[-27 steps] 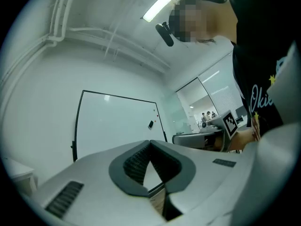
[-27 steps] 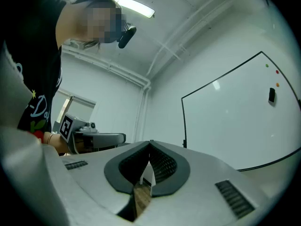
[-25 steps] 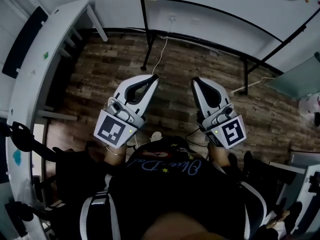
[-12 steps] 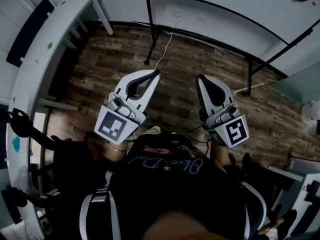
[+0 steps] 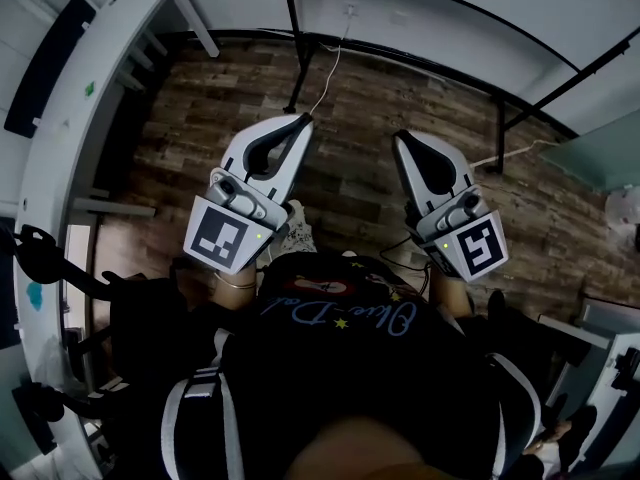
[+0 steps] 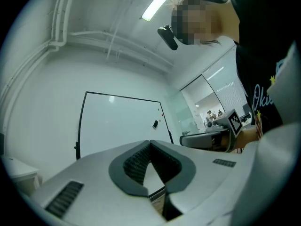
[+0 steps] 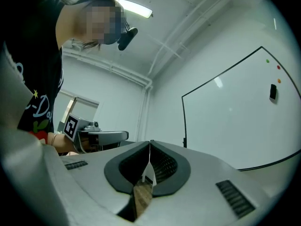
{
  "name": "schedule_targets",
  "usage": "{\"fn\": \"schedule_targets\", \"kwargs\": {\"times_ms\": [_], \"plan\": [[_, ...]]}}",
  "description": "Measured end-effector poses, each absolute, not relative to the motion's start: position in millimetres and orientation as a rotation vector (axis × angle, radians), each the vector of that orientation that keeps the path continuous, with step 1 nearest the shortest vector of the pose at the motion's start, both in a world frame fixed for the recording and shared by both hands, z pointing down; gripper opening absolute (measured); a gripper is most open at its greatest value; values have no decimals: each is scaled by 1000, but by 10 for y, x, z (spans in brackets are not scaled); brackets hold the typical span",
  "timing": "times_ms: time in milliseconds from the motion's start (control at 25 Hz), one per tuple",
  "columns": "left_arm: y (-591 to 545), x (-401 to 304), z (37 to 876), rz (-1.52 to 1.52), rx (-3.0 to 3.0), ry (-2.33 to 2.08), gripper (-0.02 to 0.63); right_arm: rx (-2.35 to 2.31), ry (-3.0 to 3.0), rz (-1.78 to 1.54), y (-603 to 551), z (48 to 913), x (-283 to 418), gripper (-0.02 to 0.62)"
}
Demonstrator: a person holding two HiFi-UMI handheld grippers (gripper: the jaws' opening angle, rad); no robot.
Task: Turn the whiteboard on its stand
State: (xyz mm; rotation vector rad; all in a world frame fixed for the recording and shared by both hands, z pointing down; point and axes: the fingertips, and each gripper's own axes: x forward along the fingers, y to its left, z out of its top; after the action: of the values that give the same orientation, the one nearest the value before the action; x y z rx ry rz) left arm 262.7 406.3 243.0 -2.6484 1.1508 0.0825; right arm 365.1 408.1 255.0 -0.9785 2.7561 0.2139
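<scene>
My left gripper (image 5: pixel 303 120) and right gripper (image 5: pixel 398 138) sit side by side at the middle of the head view, close to my chest. Each has its jaws pressed together at the tips, with nothing between them. Both point out over the wooden floor (image 5: pixel 350 178) toward the whiteboard (image 6: pixel 117 121), which is well apart from either, so I judge the step in hand is the approach. To do it well I should walk up, part the jaws before arriving, and take the black frame on two opposite edges, so that the panel swings on its mounts and the stand (image 5: pixel 292 48) is not dragged. The board runs across the top of the head view. It is a plain white panel in a thin black frame, nearly clean, with a small dark block (image 7: pixel 273 92) and a few coloured dots near one edge, and it is carried on dark posts.
</scene>
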Motion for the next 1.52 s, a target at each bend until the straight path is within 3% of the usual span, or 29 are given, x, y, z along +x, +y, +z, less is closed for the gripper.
{"fn": "schedule_targets", "kwargs": {"times_ms": [1000,1520], "plan": [[2908,1776,2439,188,-2723,1018,6,-970,2776,204,2878,2541,2673,38],[2390,1191,2552,27,-2658,1072,6,-925,2784,172,2339,2520,2055,35]]}}
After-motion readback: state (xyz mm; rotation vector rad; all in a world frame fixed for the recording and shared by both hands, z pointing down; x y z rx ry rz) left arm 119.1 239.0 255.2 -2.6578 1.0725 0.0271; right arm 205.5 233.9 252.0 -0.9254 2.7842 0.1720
